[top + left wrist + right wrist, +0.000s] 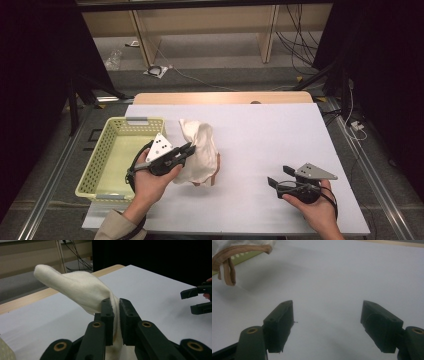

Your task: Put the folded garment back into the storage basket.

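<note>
A: High view. The left gripper [186, 150] is pinching the cream cloth [202, 150] and holding it up just right of the yellow basket [100, 165], over the white table sheet [280, 140]. A brownish edge is showing at the cloth's near right corner.

B: And the other hand?

A: The right gripper [278, 177] is sitting well apart, at the near right of the sheet, jaws spread, nothing between them.

B: Left gripper view?

A: The left gripper [116, 315] is pressing its two black pads on a fold of the cloth [80, 290]; the rest is sticking up and away to the far left. The right gripper [197, 300] is showing at the right edge.

B: Right gripper view?

A: The right gripper [327, 320] is standing wide open over bare sheet [337, 272]. The cloth's brown strap [229, 262] is hanging at the top left, with a strip of the basket [244, 257] behind it.
</note>
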Available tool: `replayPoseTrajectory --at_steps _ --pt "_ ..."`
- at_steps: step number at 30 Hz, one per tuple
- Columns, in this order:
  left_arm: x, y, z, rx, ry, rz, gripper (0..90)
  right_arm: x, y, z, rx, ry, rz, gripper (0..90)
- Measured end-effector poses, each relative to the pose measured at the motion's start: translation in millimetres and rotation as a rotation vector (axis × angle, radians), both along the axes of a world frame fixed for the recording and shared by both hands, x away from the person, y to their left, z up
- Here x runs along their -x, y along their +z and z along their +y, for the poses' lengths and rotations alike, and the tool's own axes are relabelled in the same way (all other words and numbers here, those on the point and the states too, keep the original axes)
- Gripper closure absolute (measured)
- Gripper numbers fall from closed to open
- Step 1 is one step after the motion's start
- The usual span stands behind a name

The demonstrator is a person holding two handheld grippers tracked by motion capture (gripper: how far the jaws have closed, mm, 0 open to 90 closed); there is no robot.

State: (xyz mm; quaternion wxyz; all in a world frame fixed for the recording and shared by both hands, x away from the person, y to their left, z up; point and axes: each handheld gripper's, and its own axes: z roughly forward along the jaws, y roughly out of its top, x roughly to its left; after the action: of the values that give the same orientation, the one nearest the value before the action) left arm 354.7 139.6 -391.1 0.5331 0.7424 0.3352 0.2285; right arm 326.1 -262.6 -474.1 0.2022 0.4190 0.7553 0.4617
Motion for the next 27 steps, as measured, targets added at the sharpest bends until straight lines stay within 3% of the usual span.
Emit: replayPoseTrajectory --at_steps 27 --pt "-1.7 4.2 8.5 0.009 0.02 -0.01 81.7 0.0 0.0 -0.3 -0.003 -0.002 0.0 27.3"
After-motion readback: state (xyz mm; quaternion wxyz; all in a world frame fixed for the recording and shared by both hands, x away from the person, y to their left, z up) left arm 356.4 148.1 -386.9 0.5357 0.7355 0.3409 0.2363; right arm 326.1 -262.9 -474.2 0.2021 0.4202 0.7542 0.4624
